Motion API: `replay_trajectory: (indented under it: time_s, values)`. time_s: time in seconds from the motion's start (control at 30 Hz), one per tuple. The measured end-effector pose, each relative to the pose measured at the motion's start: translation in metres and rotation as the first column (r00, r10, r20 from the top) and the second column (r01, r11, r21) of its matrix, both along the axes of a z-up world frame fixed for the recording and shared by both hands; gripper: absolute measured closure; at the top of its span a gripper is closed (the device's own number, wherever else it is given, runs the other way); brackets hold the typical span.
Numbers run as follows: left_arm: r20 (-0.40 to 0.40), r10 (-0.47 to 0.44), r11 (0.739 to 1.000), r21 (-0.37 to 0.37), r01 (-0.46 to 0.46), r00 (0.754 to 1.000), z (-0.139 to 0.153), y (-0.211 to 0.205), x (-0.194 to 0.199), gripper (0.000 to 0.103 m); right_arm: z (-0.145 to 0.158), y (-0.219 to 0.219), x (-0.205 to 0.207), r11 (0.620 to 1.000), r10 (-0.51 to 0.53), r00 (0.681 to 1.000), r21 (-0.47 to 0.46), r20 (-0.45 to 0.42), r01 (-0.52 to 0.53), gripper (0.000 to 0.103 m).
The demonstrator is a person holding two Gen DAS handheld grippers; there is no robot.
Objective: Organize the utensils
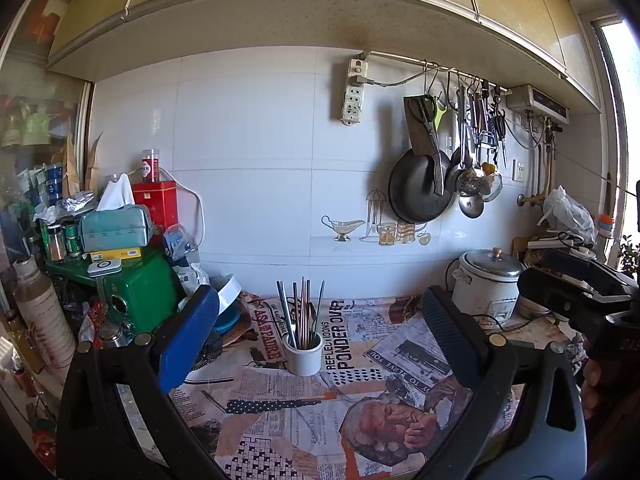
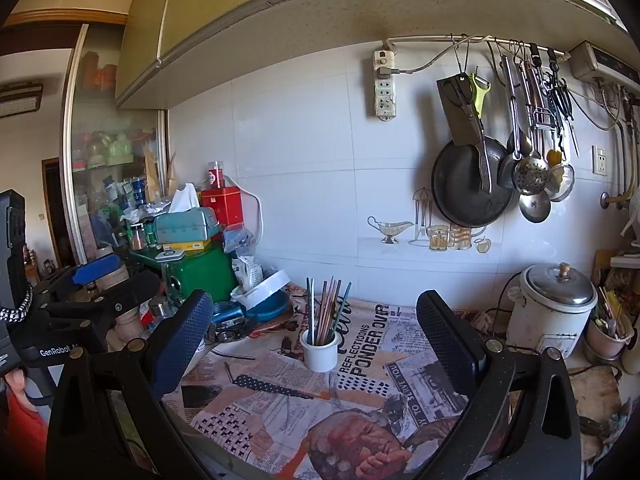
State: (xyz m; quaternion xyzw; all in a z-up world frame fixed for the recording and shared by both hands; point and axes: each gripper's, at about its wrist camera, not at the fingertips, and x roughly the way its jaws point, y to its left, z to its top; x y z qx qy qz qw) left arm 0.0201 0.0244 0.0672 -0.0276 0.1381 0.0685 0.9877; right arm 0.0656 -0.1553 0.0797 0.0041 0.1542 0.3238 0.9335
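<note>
Both tongs, left & right, gape wide, holding nothing. Chopsticks stand in the cup mid-surface. Looks mostly done; can't tell what's left.

The newspaper-print table cover reads "REFLECTIONS PONDER OVER" beside the white cup, and in the left wrist view also "TO SERVE YOU" and part of a sign ending "PAIRE". In the right wrist view, the black body of the left gripper bears "GenRobot" in white letters. Labels on the red tin and yellow box are too small to read.
</note>
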Motion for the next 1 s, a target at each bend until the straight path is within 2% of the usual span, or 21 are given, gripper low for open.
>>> replay_trajectory:
  time_s: [0.6, 1.0]
  values:
    - [0.006, 0.007, 1.000, -0.001, -0.007, 1.000, -0.0056, 0.0050, 0.0090, 0.001, -0.0011, 0.0052, 0.0051, 1.000, -0.011, 1.000, -0.003, -0.001, 0.011, 0.002]
    - [0.014, -0.019, 1.000, -0.018, 0.019, 1.000, -0.0039, 0.0043, 0.0069, 0.001, 0.0007, 0.0070, 0.0018, 1.000, -0.019, 1.000, 0.008, 0.003, 0.019, 0.001]
